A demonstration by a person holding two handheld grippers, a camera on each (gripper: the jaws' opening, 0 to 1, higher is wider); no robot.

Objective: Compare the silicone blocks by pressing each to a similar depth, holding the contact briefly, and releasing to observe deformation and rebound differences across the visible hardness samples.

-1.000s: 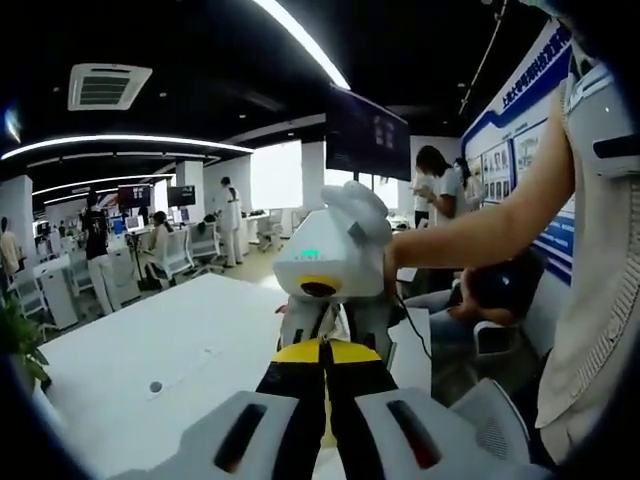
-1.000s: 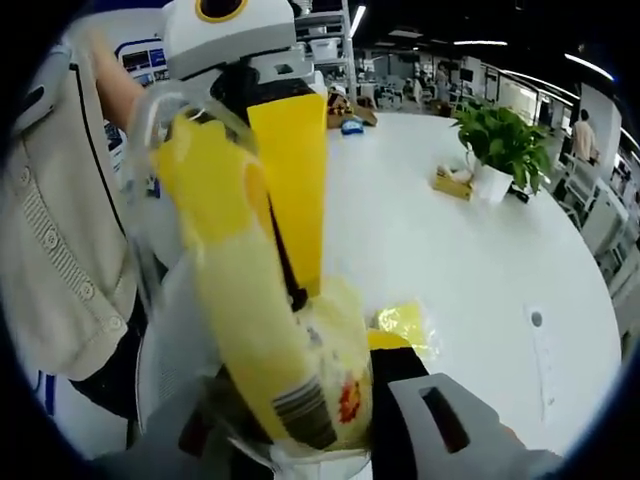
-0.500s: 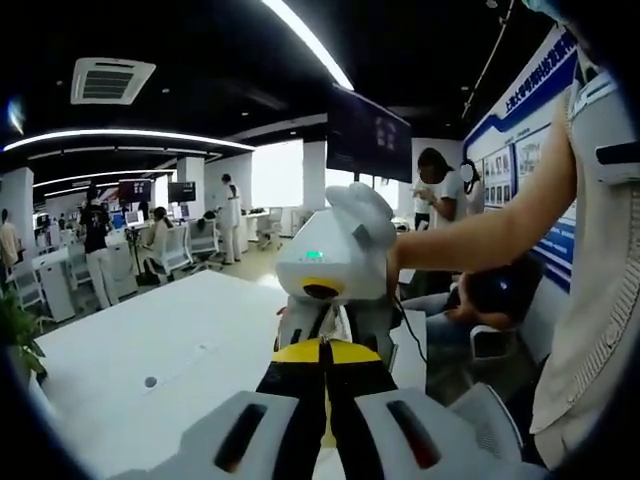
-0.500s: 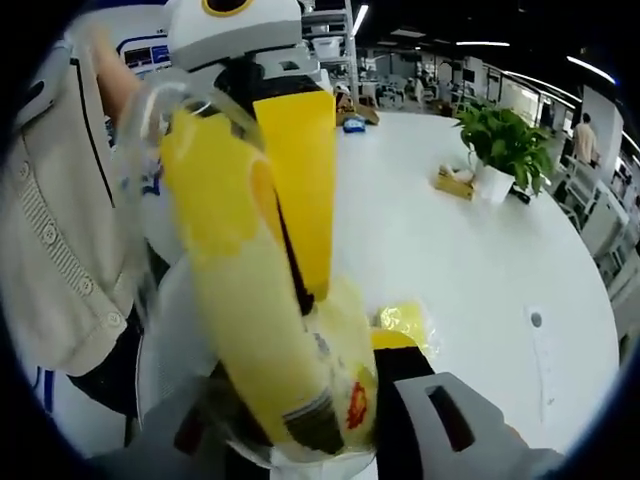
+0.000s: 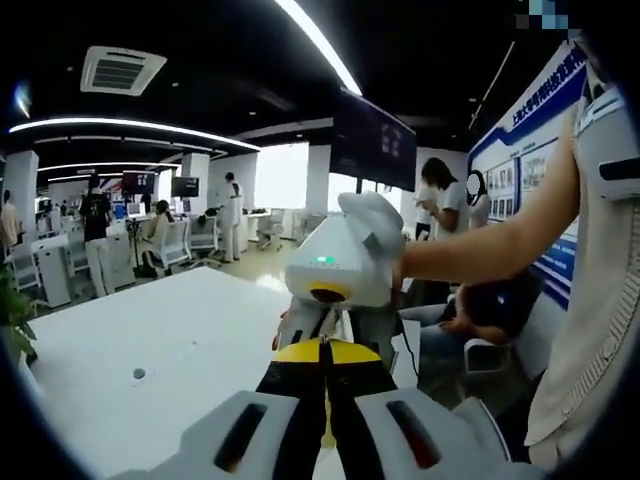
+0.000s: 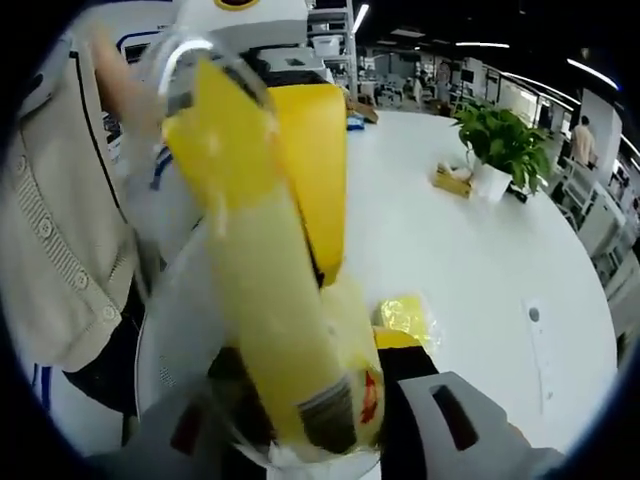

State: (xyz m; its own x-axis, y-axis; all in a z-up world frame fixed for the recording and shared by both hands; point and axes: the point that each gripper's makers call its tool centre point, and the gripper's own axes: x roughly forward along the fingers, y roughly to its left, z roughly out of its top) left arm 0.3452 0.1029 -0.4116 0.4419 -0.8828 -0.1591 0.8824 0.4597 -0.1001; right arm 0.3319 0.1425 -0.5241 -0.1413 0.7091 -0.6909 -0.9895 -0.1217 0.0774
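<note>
A long yellow silicone block in a clear plastic bag [image 6: 255, 270] rises from between the jaws of my right gripper [image 6: 320, 405], which is shut on its lower end. My left gripper [image 6: 318, 272] comes in from the top with its yellow pads together just behind the bag; I cannot tell whether they pinch the film. A second bagged yellow block [image 6: 405, 318] lies on the white table [image 6: 470, 270]. In the left gripper view, my left gripper [image 5: 322, 352] is shut, tips pointing at the white right gripper [image 5: 322, 322], held by a person's arm [image 5: 480, 235].
A potted plant [image 6: 505, 145] and a small box [image 6: 452, 180] stand on the far part of the table, with a blue object [image 6: 350, 125] beyond. The person's beige top [image 6: 50, 240] is close on one side. Office desks, chairs and people [image 5: 160, 235] fill the room behind.
The bagged block has swung more upright and nearer the right camera, and the left gripper's pads have come closer. The left view has drifted slightly; both grippers stay shut.
</note>
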